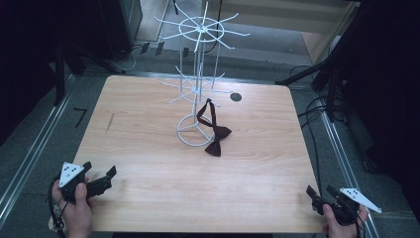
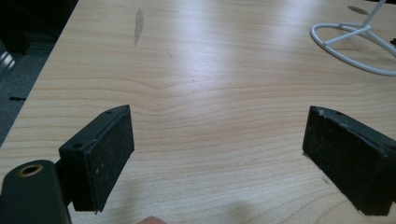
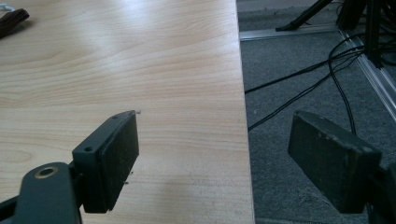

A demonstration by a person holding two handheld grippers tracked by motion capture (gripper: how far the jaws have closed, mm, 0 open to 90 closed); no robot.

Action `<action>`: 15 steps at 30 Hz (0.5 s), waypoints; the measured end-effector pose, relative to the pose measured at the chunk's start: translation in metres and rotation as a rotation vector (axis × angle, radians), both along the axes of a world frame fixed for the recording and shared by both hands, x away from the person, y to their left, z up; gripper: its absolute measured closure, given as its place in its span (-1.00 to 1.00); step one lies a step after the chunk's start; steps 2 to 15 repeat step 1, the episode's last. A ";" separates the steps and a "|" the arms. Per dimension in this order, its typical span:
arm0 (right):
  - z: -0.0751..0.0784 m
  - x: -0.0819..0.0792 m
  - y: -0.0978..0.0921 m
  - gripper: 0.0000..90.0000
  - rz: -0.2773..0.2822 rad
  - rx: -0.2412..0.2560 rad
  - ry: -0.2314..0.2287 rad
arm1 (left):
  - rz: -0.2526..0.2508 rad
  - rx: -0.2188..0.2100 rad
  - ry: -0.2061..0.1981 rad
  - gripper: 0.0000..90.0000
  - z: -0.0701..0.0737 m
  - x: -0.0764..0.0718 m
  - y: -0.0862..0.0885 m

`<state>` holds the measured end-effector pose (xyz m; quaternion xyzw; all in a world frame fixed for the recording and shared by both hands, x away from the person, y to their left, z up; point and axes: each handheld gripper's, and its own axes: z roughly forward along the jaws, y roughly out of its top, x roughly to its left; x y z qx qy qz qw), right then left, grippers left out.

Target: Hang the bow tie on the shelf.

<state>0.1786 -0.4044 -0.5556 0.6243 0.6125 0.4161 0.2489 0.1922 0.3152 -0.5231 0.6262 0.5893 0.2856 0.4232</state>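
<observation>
I see a pale wooden counter (image 1: pixel 148 148) with a white wire display stand (image 1: pixel 197 99) near its middle. A dark red bow tie (image 1: pixel 214 133) lies against the stand's ring base, its strap rising toward the stand's lower arms. A small dark round spot (image 1: pixel 236 97) sits on the counter beyond the stand. Nothing readable appears anywhere. Well short of the stand, my left claw (image 1: pixel 100 174) hovers at the counter's near left corner, released, jaws wide apart. My right claw (image 1: pixel 321 191) hangs at the near right corner, also released, one jaw past the counter's edge above grey floor (image 3: pixel 303 116) and black cables (image 3: pixel 327 70).
</observation>
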 end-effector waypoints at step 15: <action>0.000 0.001 0.000 -0.63 -0.002 -0.007 -0.002 | 0.000 -0.003 -0.002 -0.79 0.000 0.000 0.000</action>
